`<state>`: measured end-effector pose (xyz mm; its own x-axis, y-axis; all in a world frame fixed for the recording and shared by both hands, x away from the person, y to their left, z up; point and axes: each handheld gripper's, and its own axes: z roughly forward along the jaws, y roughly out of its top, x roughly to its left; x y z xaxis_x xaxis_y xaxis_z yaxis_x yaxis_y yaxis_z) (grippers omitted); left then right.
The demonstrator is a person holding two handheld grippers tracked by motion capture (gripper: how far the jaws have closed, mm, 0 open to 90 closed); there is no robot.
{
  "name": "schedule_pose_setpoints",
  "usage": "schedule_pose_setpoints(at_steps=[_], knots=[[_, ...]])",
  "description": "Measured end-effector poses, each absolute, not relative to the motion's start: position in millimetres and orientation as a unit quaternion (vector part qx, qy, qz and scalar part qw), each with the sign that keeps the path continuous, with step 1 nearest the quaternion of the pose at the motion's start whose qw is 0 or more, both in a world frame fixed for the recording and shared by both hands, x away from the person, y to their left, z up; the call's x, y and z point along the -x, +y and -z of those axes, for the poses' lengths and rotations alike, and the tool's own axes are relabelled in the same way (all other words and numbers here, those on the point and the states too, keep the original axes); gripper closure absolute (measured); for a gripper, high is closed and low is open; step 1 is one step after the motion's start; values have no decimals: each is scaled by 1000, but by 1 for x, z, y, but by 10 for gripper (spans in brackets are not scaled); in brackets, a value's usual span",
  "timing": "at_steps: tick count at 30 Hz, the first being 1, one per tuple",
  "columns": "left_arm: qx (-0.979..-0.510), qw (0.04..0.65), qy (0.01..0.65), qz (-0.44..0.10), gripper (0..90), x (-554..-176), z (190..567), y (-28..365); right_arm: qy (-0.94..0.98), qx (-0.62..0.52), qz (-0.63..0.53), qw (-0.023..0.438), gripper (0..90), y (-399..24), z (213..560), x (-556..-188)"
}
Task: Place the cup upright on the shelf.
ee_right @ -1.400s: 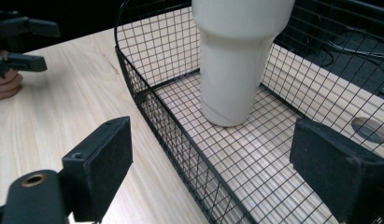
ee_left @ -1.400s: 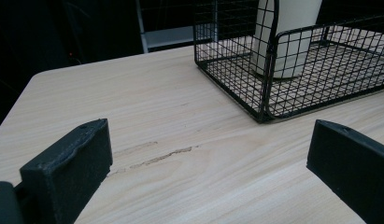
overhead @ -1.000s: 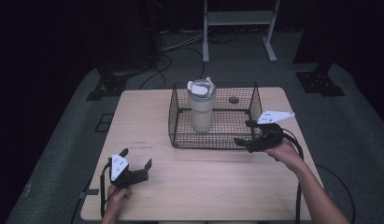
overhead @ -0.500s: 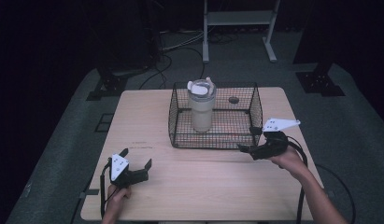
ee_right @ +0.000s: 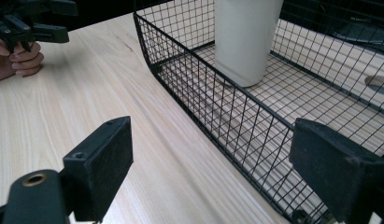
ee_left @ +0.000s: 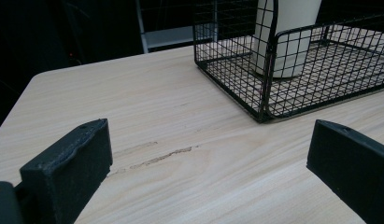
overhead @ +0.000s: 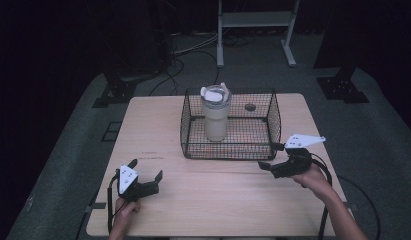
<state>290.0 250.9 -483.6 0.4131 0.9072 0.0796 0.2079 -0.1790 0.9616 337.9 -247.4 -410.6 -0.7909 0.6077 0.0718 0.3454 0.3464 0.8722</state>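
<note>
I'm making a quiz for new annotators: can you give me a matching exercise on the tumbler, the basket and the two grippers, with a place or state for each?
Things:
1. tumbler
2. basket
3. left gripper
4. right gripper

Places or states:
A. open, at the basket's near right corner
B. black wire, standing on the table
C. upright inside the basket
D. open, near the table's front left, apart from the basket

Pairs: 1-C, 2-B, 3-D, 4-A
</note>
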Motion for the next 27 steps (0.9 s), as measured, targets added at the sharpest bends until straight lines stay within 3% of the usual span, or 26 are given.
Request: schedule_pose_setpoints(at_steps=[27], knots=[[-681, 491, 411, -356, 0, -290, 484, 251, 785, -325, -512, 128, 130, -270, 451, -295]])
